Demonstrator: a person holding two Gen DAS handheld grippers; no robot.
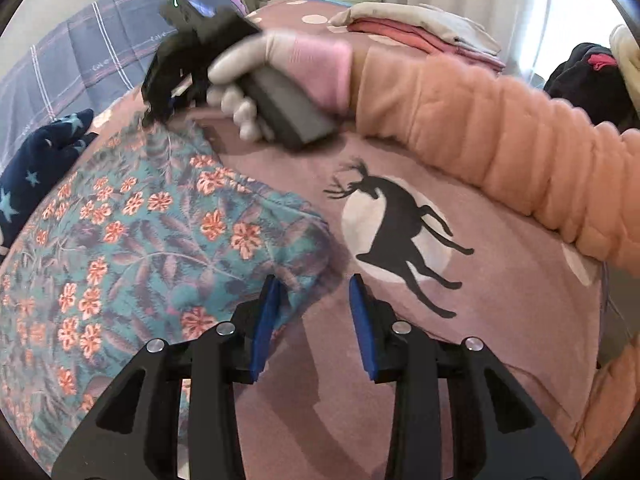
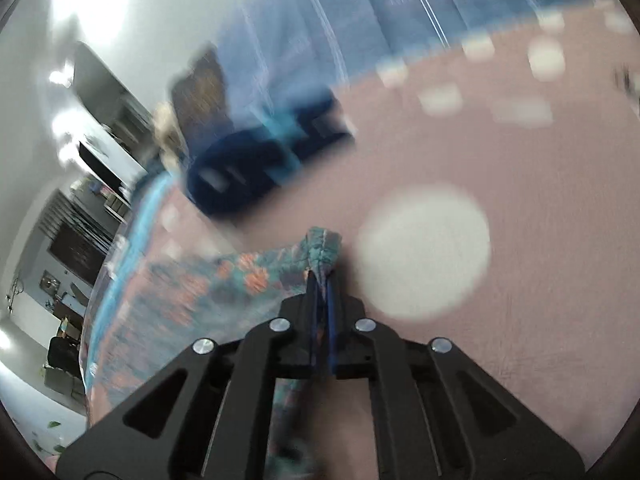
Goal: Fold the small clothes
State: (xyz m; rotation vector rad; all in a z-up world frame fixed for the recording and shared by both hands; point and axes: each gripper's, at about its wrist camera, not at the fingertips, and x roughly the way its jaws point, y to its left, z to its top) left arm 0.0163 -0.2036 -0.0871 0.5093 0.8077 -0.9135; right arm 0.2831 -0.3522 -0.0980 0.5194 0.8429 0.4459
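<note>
A teal floral garment (image 1: 152, 240) lies spread on the pink bedspread (image 1: 500, 320) at the left. My left gripper (image 1: 314, 292) hovers over its near right corner with the blue pads apart; the left pad overlaps the cloth's edge and nothing is pinched. At the garment's far corner a gloved hand holds my right gripper (image 1: 154, 114), blurred in this view. In the right wrist view my right gripper (image 2: 322, 280) is shut on a bunched fold of the floral garment (image 2: 324, 244), which sticks out past the fingertips.
A navy star-print cloth (image 1: 36, 172) lies at the far left, seen too as the navy star-print cloth (image 2: 256, 168). A stack of folded clothes (image 1: 420, 32) and a dark pile (image 1: 584, 76) sit at the back. An orange sleeve (image 1: 500, 140) crosses above the deer print (image 1: 400, 216).
</note>
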